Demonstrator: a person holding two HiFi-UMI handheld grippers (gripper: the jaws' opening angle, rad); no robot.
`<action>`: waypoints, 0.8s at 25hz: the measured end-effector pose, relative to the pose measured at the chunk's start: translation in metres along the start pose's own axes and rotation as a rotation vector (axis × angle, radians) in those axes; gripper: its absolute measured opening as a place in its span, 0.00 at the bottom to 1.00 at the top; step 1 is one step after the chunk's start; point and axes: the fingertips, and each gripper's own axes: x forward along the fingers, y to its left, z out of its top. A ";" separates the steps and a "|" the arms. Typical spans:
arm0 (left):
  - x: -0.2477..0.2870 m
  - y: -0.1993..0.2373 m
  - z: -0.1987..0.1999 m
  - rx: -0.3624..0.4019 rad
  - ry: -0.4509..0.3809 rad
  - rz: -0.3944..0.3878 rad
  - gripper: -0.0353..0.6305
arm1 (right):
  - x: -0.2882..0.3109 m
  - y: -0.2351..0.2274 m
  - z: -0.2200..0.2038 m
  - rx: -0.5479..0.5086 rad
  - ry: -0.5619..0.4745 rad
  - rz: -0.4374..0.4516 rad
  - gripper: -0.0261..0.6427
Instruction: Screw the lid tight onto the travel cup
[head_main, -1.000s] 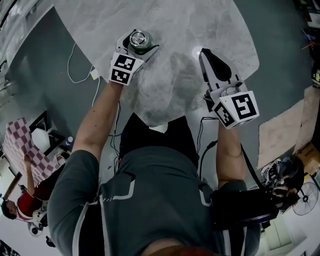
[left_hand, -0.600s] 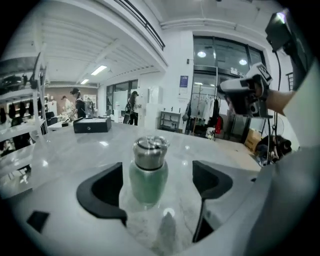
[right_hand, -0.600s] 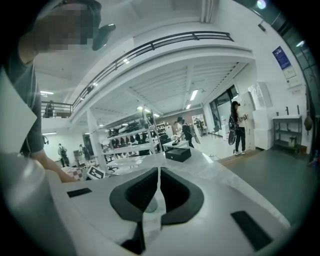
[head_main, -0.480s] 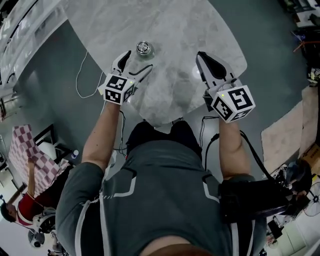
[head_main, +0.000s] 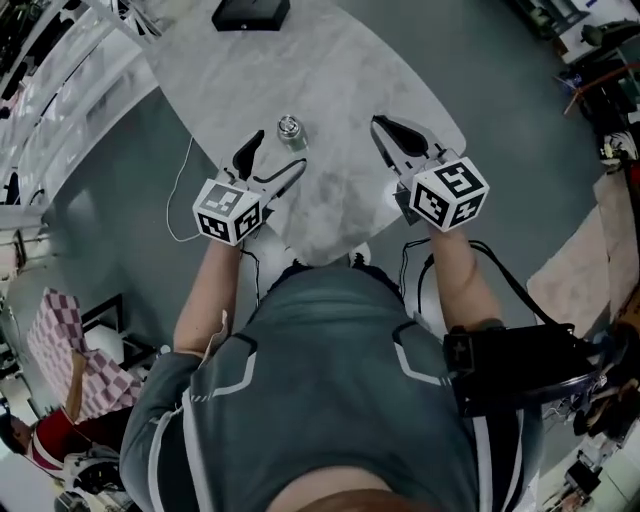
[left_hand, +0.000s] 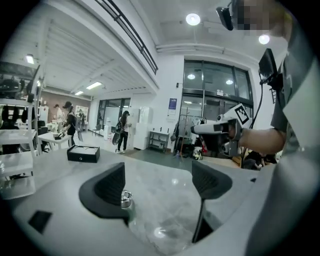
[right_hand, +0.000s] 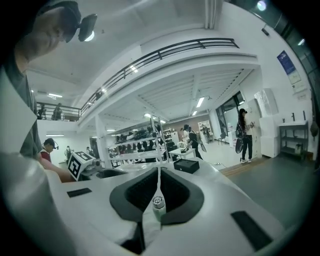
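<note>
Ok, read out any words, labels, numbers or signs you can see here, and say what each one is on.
No text reads clearly anywhere.
Blue wall sign: print too small to read.
Marker cubes on the left gripper and right gripper: square black-and-white patterns, no letters.
Travel cup: no label shows.
Black box: no print shows.

travel cup | small, greenish body, shiny silver lid on top | upright, standing free | on the pale marble desk, nearer its front edge | lid's tightness: too small to tell
</note>
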 end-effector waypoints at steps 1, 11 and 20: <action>-0.004 0.002 0.012 0.003 -0.021 -0.013 0.69 | 0.005 0.001 0.009 -0.003 -0.005 0.002 0.10; -0.079 0.045 0.086 0.002 -0.129 0.058 0.52 | 0.042 0.052 0.075 -0.048 -0.066 0.018 0.10; -0.098 0.056 0.130 -0.004 -0.187 0.155 0.12 | 0.037 0.056 0.105 -0.071 -0.089 0.009 0.10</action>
